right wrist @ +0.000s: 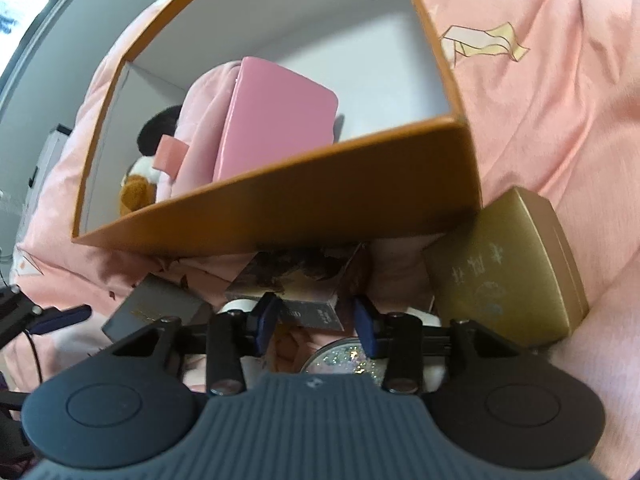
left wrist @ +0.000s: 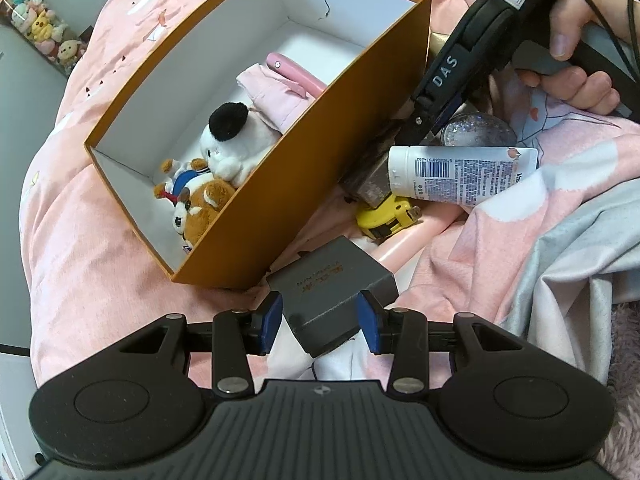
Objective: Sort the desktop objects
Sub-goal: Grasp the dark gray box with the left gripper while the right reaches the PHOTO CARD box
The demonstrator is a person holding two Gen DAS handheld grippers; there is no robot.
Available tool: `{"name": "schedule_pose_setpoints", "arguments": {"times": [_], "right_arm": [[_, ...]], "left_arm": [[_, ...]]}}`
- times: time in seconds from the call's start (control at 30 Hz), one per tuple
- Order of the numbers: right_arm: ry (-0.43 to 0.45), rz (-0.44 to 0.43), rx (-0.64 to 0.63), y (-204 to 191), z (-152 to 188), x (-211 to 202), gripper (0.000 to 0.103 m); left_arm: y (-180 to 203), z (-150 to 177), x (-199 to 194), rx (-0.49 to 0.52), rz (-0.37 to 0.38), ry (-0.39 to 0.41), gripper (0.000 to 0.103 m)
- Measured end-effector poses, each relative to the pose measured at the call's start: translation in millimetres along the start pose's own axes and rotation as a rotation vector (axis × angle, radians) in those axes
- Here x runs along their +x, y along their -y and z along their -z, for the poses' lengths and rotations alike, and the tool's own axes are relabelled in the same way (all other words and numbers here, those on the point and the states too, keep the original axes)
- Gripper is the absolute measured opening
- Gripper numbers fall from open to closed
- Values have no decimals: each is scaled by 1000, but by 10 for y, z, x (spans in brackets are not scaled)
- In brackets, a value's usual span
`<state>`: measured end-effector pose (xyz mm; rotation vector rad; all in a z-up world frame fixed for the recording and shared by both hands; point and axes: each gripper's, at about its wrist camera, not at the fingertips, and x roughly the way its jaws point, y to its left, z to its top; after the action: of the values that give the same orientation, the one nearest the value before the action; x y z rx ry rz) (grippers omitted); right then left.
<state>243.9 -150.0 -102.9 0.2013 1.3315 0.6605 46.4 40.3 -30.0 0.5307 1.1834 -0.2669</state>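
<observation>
The left tool (left wrist: pixel 320 322) clamps a grey box (left wrist: pixel 334 292) at the orange box's (left wrist: pixel 312 184) 6 o'clock corner, while the right tool (right wrist: pixel 316 320) hangs released among lotion tube (left wrist: pixel 464 174), tape measure (left wrist: pixel 386 218) and gold box (right wrist: pixel 508 264).

Soft daylight, fisheye warp, slight blur

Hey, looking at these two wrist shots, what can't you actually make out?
- Right tongs, right wrist view: blur hides whether the pads press the dark book.
- Glitter ball: its lower part is behind the tongs' body.
- Orange box, left wrist view: its near wall hides part of the brown plush.
</observation>
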Motion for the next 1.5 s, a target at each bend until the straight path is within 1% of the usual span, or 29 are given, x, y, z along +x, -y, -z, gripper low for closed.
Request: {"name": "schedule_pose_setpoints", "arguments": {"times": [0.1,0.23,0.3,0.43,0.53,0.6,0.67,0.73,0.8,0.9,0.93,1.1,1.2,1.33,1.43,1.5], "right_arm": [[6,-49,42,14,38,-55,37],[8,-129,34,-89,109,-114,28],[6,-176,8,-186,142,-114,28],[9,-183,-77,-347,191,-117,28],[39,-117,-162,-384,190,-206,28],[49,-56,-261,-448,210,-217,28],[42,-1,-383,-505,208,-197,29],[34,58,-526,-599,283,-194,29],[31,130,-658,-598,335,-305,29],[-2,198,-792,-650,372,-241,32],[-18,208,-826,-661,385,-210,38],[-68,281,-987,-731,471,-56,40],[-99,271,-1042,-772,483,-18,40],[-157,254,-1131,-797,525,56,41],[-142,278,-1167,-798,515,99,52],[-130,291,-1199,-811,521,121,53]], "left_arm": [[-8,-3,-6,-5,0,14,48],[-5,-23,-5,-13,4,32,48],[4,-32,3,-10,2,34,48],[37,-9,-2,11,-13,39,48],[55,4,-10,28,-16,41,48],[86,21,-13,63,-22,46,48],[137,41,-9,112,-33,49,49],[202,68,1,170,-49,49,52],[266,95,25,228,-72,42,52],[357,152,87,314,-121,26,53],[383,185,110,344,-137,22,53],[477,257,214,450,-184,20,53],[537,299,308,518,-199,-3,54],[597,357,408,624,-199,-32,54],[623,345,469,682,-211,-40,54],[631,347,516,703,-219,-40,56]]}}
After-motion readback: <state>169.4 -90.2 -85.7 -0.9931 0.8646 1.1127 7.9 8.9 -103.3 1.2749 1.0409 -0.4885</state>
